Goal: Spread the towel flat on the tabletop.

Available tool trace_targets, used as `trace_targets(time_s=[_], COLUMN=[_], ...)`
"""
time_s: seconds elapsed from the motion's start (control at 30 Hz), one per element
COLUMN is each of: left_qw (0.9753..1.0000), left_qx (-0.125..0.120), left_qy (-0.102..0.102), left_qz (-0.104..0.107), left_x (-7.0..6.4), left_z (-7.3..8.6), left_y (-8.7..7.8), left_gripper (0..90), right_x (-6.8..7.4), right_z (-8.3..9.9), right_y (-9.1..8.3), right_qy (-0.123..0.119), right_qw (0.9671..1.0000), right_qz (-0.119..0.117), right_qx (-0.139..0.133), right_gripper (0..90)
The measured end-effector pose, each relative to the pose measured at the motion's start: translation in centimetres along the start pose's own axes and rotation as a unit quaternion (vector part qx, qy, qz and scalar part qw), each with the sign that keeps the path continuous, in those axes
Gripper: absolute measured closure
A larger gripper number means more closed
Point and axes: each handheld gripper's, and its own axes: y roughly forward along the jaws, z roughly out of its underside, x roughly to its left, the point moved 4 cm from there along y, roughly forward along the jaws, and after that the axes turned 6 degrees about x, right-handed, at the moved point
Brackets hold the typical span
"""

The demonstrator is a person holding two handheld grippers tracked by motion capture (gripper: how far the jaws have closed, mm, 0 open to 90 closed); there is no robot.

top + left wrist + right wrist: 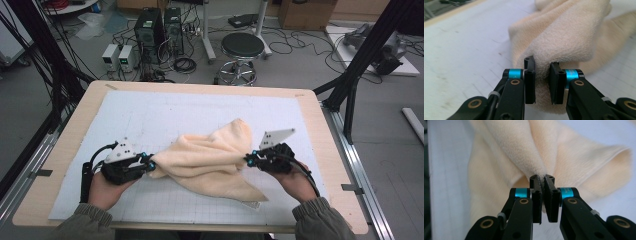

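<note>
- My left hand-held gripper is pinching a thick bunched fold of the cream towel; in the left gripper view the pads bite into the pile with a wad of cloth between them.
- My right hand-held gripper is pressed nearly together on a thin edge of the same towel, the cloth fanning away from the jaws.
- The towel sags in a crumpled swag between the two grips, its lower flap lying on the white gridded mat of the tabletop.
- Risk on the right, I judge: so little cloth is caught there that a firm pull apart could slip it free and drop that side.
- Risk on the left: I may hold several layers, so spreading could leave the towel twisted rather than flat.
- The dragging flap could also catch and fold under.
</note>
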Motion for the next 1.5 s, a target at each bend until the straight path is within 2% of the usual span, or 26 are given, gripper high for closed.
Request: trace_targets(time_s=[0.07, 0.17, 0.23, 0.33, 0.37, 0.47, 0.5, 0.53, 0.6, 0.73, 0.77, 0.8, 0.83, 0.87, 0.93, 1.0, 1.03, 1.07, 1.1, 1.13, 1.17, 1.27, 1.33, 1.4, 1.43, 1.5], left_qw=[0.9999, 0.9973, 0.9967, 0.9965, 0.9963, 0.9957, 0.9954, 0.9954, 0.9961, 0.9983, 0.9982, 0.9982, 0.9977, 0.9977, 0.9953, 0.9936, 0.9927, 0.9926, 0.9928, 0.9932, 0.9935, 0.9944, 0.9973, 0.9978, 0.9983, 0.9985], left_qx=[0.006, 0.014, 0.013, -0.013, -0.036, -0.056, -0.066, -0.072, -0.068, -0.022, 0.000, 0.000, 0.025, 0.025, 0.068, 0.087, 0.100, 0.103, 0.103, 0.102, 0.103, 0.098, 0.062, 0.051, 0.036, 0.026], left_qy=[0.008, 0.021, 0.026, 0.021, 0.016, 0.004, -0.004, -0.005, -0.009, -0.015, -0.015, -0.015, -0.016, -0.016, -0.021, -0.024, -0.020, -0.016, -0.009, -0.004, -0.002, -0.017, -0.038, -0.041, -0.045, -0.046], left_qz=[0.014, 0.068, 0.075, 0.080, 0.077, 0.073, 0.069, 0.064, 0.055, 0.052, 0.058, 0.058, 0.062, 0.062, 0.066, 0.068, 0.064, 0.061, 0.059, 0.055, 0.050, 0.036, 0.012, 0.003, -0.011, -0.018], left_x=[-0.6, -2.0, -2.0, -1.3, -0.3, 0.9, 1.5, 2.1, 3.0, 4.0, 3.9, 3.9, 3.9, 3.9, 4.0, 3.8, 3.6, 3.3, 3.2, 3.0, 2.9, 3.5, 4.7, 5.1, 5.5, 5.7], left_z=[0.7, 2.0, 2.0, 0.8, -0.4, -1.7, -2.2, -2.7, -3.4, -3.8, -3.7, -3.7, -3.5, -3.5, -2.6, -2.3, -2.0, -1.9, -2.0, -2.1, -2.2, -2.5, -3.1, -3.5, -4.1, -4.5], left_y=[0.0, -0.3, -0.6, -1.9, -2.4, -2.1, -1.6, -1.0, 0.9, 5.1, 7.3, 7.3, 8.7, 8.7, 10.6, 11.1, 11.4, 11.6, 11.6, 11.4, 11.3, 10.3, 8.5, 7.7, 6.6, 5.9], left_gripper=[77.1, 73.7, 65.8, 56.2, 54.5, 50.9, 49.5, 49.5, 48.7, 47.3, 47.1, 46.6, 46.0, 45.5, 45.8, 48.7, 63.5, 67.6, 67.6, 79.0, 81.6, 83.8, 84.4, 84.7, 84.7, 84.8], right_x=[1.0, 2.1, 2.4, 2.3, 2.2, 1.5, 0.4, 0.4, -1.6, -3.5, -3.7, -3.8, -3.8, -3.8, -3.8, -3.9, -3.8, -3.7, -3.7, -3.4, -3.3, -3.4, -4.1, -4.3, -4.7, -4.9], right_z=[1.4, 2.4, 2.2, 0.8, 0.1, -1.1, -2.5, -2.5, -4.3, -4.8, -4.5, -4.1, -3.7, -3.3, -2.4, -2.1, -1.8, -1.9, -1.9, -2.3, -2.5, -2.8, -3.4, -3.7, -5.1, -6.2], right_y=[0.3, 0.7, 0.3, -1.5, -1.9, -2.3, -1.9, -1.9, 0.2, 3.9, 4.8, 5.8, 6.4, 6.9, 7.9, 8.2, 8.7, 8.7, 8.7, 8.7, 8.7, 8.5, 7.5, 7.2, 6.1, 5.3], right_qy=[0.006, 0.001, -0.002, -0.009, -0.009, -0.014, -0.013, -0.013, -0.006, 0.022, 0.026, 0.035, 0.037, 0.035, 0.046, 0.053, 0.062, 0.059, 0.059, 0.040, 0.029, 0.032, 0.048, 0.052, 0.055, 0.055], right_qw=[0.9997, 0.9990, 0.9989, 0.9980, 0.9977, 0.9971, 0.9964, 0.9964, 0.9971, 0.9985, 0.9987, 0.9985, 0.9984, 0.9986, 0.9981, 0.9974, 0.9964, 0.9965, 0.9965, 0.9975, 0.9980, 0.9984, 0.9986, 0.9984, 0.9978, 0.9971], right_qz=[-0.022, -0.042, -0.046, -0.049, -0.046, -0.037, -0.028, -0.028, -0.020, -0.030, -0.033, -0.041, -0.042, -0.040, -0.039, -0.043, -0.051, -0.050, -0.050, -0.044, -0.038, -0.034, -0.023, -0.020, -0.009, -0.002], right_qx=[0.004, 0.015, 0.005, -0.038, -0.049, -0.064, -0.079, -0.079, -0.073, -0.041, -0.028, -0.009, -0.002, 0.004, 0.011, 0.023, 0.030, 0.033, 0.033, 0.038, 0.040, 0.031, -0.001, -0.009, -0.038, -0.053], right_gripper=[85.9, 85.0, 83.5, 78.7, 77.0, 74.5, 71.2, 71.2, 65.3, 47.7, 45.0, 43.9, 44.0, 44.7, 50.3, 54.4, 65.4, 69.8, 69.8, 77.0, 78.4, 79.4, 79.6, 79.7, 79.8, 79.9])
